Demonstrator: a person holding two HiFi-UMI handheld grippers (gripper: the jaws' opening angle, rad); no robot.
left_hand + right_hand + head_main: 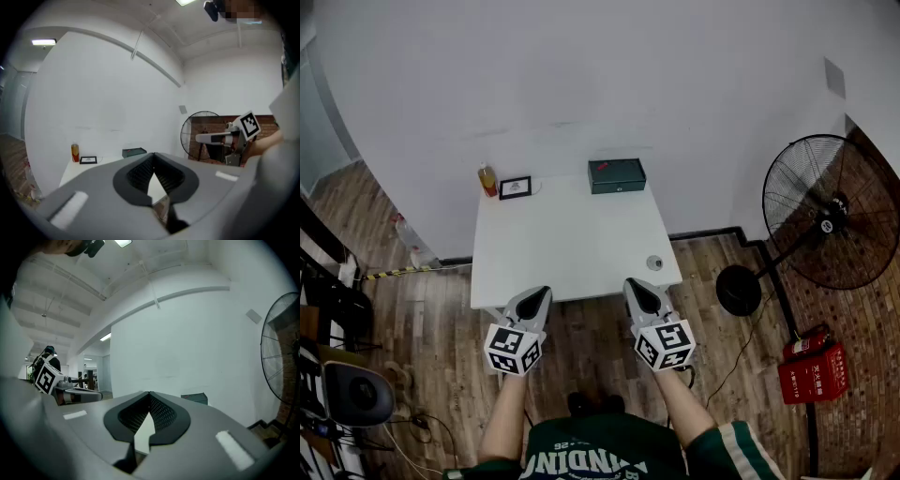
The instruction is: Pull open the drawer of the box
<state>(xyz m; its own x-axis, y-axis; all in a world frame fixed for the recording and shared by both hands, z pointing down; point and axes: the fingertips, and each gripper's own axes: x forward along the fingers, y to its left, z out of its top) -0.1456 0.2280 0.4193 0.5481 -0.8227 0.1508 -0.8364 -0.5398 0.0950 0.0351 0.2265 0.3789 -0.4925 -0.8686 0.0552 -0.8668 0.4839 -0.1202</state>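
Observation:
The box [617, 175] is dark green and low, standing at the back of the white table [572, 239], right of centre; its drawer front looks closed. It shows small in the left gripper view, box [134, 152], and in the right gripper view, box [194, 398]. Both grippers hover side by side off the table's near edge, far from the box. My left gripper [541, 293] is shut with nothing between its jaws, tips meeting, left gripper [153, 155]. My right gripper [636, 285] is shut and empty too, right gripper [149, 393].
An orange bottle [487, 179] and a small black picture frame [515, 187] stand at the table's back left. A small round object [654, 262] lies near the front right corner. A standing fan [830, 214] and a red extinguisher case [814, 371] are on the wooden floor at right.

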